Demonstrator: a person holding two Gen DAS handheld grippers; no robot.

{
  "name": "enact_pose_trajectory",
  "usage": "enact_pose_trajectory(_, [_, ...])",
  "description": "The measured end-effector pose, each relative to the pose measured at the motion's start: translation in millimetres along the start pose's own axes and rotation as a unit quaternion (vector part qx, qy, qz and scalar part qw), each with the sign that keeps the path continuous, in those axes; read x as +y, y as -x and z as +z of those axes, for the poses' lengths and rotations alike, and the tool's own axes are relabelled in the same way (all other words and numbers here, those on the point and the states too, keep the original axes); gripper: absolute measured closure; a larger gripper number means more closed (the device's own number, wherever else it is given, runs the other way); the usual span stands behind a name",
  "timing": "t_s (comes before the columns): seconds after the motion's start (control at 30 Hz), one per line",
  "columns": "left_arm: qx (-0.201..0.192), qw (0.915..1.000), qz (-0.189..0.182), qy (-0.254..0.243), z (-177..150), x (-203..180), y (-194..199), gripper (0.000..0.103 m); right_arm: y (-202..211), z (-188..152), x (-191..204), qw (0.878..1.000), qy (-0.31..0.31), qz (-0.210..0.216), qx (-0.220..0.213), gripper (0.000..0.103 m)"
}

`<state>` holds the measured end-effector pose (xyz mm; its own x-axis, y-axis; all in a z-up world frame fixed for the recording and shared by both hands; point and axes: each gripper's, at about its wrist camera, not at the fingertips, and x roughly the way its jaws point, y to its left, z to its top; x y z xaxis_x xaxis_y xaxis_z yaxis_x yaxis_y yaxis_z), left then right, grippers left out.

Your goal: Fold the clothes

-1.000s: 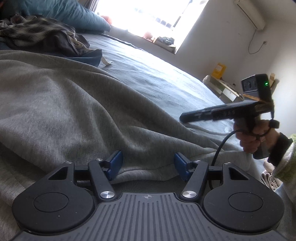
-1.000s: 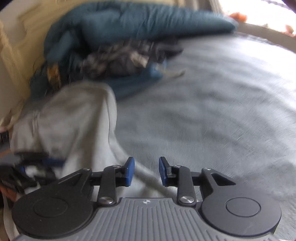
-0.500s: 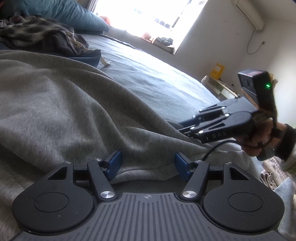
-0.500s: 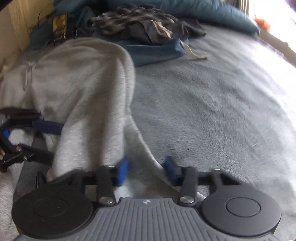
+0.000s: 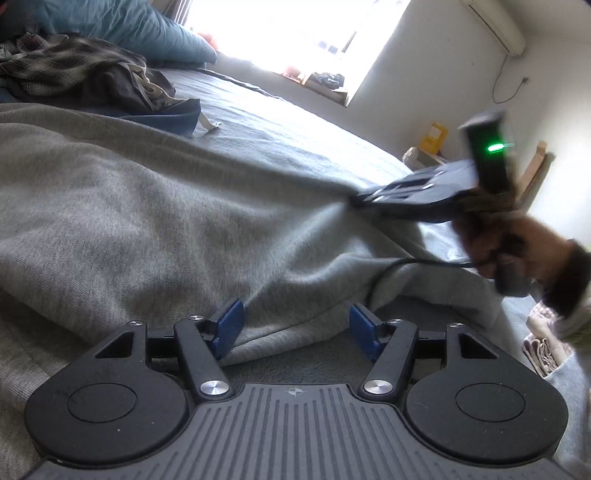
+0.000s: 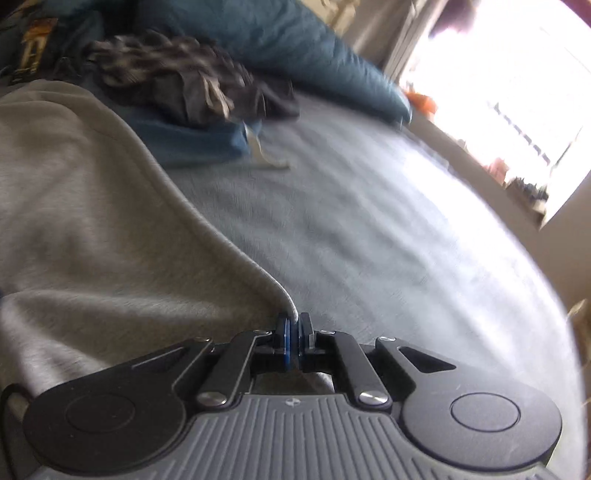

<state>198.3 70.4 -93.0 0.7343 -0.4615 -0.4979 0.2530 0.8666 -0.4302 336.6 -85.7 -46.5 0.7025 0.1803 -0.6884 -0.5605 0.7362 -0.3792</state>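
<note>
Right gripper (image 6: 294,334): blue pads pressed together, clamped on the edge of the large grey knit garment (image 6: 92,221), lifted off the grey-blue bed cover (image 6: 369,240). Left gripper (image 5: 295,326): blue pads apart, garment hem lying between them, not pinched. Garment spread across the near left of the bed. Far left: pile of dark plaid clothes (image 5: 74,70) beside a teal pillow (image 5: 140,33).
</note>
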Motion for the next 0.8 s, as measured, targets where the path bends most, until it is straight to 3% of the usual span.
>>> enact_pose_trajectory(0.1, [0.0, 1.0, -0.002, -0.001, 0.0, 0.8, 0.1, 0.039, -31.8, -10.3, -9.2, 0.999, -0.032, 0.022, 0.012, 0.095])
enact_pose_trajectory(0.17, [0.0, 1.0, -0.003, -0.001, 0.1, 1.4, 0.1, 0.039, -34.3, -13.4, -30.5, 0.994, -0.101, 0.039, 0.004, 0.084])
enact_pose_trajectory(0.2, [0.0, 1.0, -0.003, -0.001, 0.1, 1.6, 0.1, 0.039, -34.6, -16.2, -49.7, 0.986, -0.158, 0.047, 0.007, 0.073])
enact_pose_trajectory(0.23, [0.0, 1.0, -0.003, -0.001, 0.1, 1.6, 0.2, 0.039, -34.4, -20.3, -69.6, 0.975, -0.215, 0.051, 0.009, 0.072])
enact_pose_trajectory(0.33, [0.001, 1.0, -0.003, 0.0, 0.3, 1.5, 0.3, 0.039, -23.3, -50.9, -134.0, 0.937, -0.348, 0.01, 0.026, 0.072])
enact_pose_trajectory(0.4, [0.0, 1.0, -0.004, 0.001, 0.7, 1.8, 0.6, 0.039, -0.7, -75.8, -167.6, 0.912, -0.411, 0.001, 0.017, 0.07])
enact_pose_trajectory(0.47, [-0.001, 1.0, -0.006, 0.005, 1.6, 2.9, 1.7, 0.039, 36.8, -100.7, -185.2, 0.901, -0.434, 0.005, 0.001, 0.069])
enact_pose_trajectory(0.7, [-0.012, 0.9999, -0.003, 0.001, 3.0, -0.8, 6.9, 0.039, 133.9, -171.0, -207.2, 0.891, -0.453, -0.036, 0.005, 0.067])
enact_pose_trajectory(0.8, [-0.017, 0.9998, -0.002, -0.003, 3.5, -2.3, 8.0, 0.039, 143.0, -187.7, -205.3, 0.896, -0.441, -0.046, 0.025, 0.067])
